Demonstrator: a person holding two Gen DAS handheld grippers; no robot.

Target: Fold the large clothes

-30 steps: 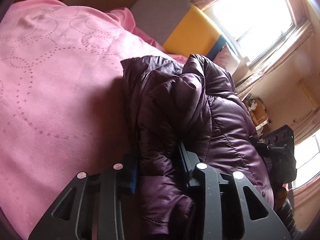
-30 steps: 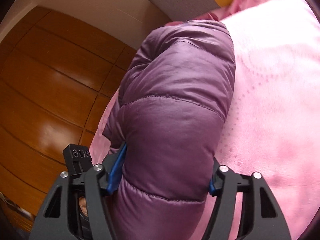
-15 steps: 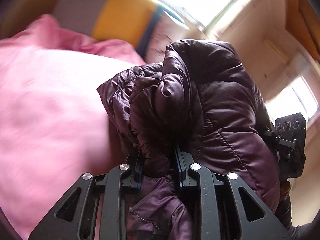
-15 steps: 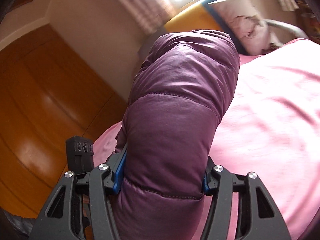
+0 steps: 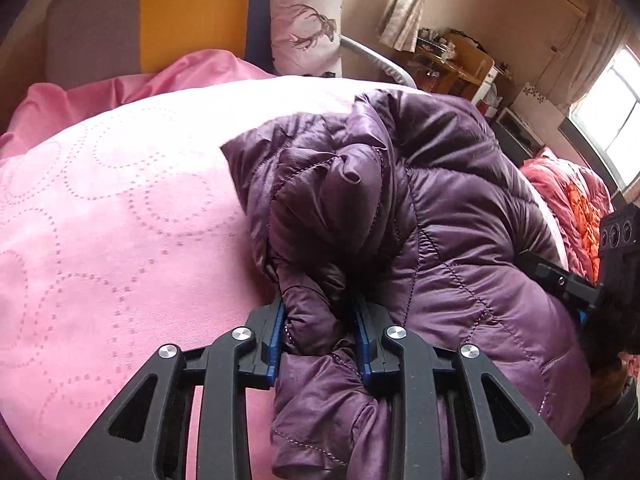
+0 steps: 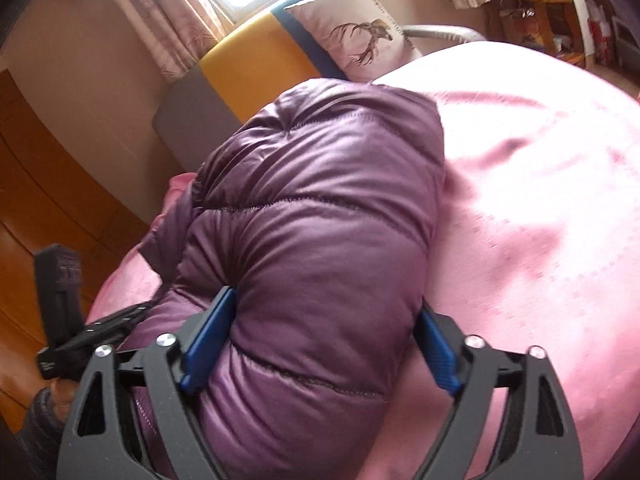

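Left wrist view: left gripper [image 5: 320, 336] fingers opening, still pinching a fold of the purple down jacket [image 5: 448, 216] on the pink bedspread [image 5: 120, 220]; deer pillow [image 5: 306, 20] now in sight.
Right wrist view: right gripper [image 6: 320, 344] fingers spreading, blue pads [image 6: 206, 342] looser around the jacket bulk than before; wooden floor [image 6: 36, 200] left.

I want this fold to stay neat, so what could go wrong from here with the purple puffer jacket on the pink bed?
1. The right gripper is opening around the folded purple puffer jacket; the puffy bundle may spring open.
2. The left gripper pinches only a crumpled bunch of fabric, and its jaws are opening too, so that edge could slip or stay wrinkled.
3. The jacket lies near the pink bedspread's edge and might slide off.
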